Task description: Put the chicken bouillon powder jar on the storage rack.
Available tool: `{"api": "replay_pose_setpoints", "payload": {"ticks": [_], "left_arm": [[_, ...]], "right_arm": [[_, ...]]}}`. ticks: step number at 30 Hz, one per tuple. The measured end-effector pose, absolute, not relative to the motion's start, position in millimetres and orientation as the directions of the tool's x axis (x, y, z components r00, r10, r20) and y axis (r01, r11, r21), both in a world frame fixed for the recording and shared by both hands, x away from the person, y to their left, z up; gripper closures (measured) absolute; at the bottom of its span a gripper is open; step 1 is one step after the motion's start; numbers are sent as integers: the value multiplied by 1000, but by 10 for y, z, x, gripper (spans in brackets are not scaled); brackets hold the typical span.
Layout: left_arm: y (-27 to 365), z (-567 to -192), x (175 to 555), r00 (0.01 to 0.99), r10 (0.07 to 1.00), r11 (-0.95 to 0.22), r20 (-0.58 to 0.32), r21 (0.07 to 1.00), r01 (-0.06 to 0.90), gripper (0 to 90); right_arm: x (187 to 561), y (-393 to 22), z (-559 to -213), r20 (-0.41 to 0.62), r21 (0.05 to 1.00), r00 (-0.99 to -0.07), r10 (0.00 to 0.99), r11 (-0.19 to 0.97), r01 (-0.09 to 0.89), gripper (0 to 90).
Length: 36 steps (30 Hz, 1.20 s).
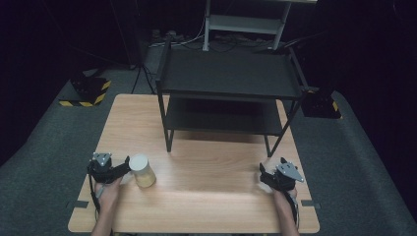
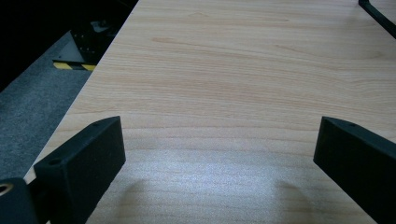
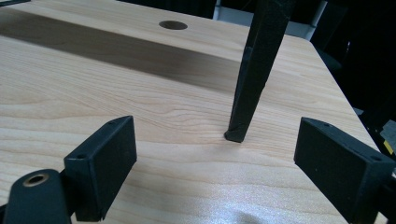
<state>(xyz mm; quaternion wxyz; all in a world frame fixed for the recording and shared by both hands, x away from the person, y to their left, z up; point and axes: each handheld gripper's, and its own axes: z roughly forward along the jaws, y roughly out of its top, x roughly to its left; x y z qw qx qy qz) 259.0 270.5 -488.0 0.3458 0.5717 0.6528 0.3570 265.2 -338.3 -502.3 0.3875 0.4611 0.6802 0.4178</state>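
Lidded jar on worktop, just beside left gripper, outside its wide-apart fingers. Right gripper fingers apart, empty.

From above, my left claw sits just left of the jar, and I cannot tell whether its tip touches the glass. The jar's yellowish contents are too small to name. Behind the jar, the rack hides the desk under its lower shelf. In my right claw view the rack leg is cut off by the top edge; my forearms leave the bottom edge
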Motion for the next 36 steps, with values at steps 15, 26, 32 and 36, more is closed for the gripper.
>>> {"api": "replay_pose_setpoints", "payload": {"ticks": [15, 26, 32, 36], "left_arm": [[2809, -4801, 2620, -50, 998, 67, -48, 838, 541, 27], [2859, -4679, 2420, -18, 1000, 28, -21, 844, 536, 27], [2895, -4626, 2172, -18, 1000, 28, -21, 845, 534, 29], [2929, -4618, 1978, -1, 1000, 27, -31, 840, 541, 29]], "right_arm": [[2626, -3409, -5042, -119, 935, -252, 960, 193, 296, 121], [2626, -3415, -5044, -118, 936, -255, 960, 193, 294, 119], [2627, -3410, -5043, -123, 935, -255, 959, 198, 294, 119], [2628, -3405, -5041, -125, 934, -254, 959, 200, 296, 119]]}}
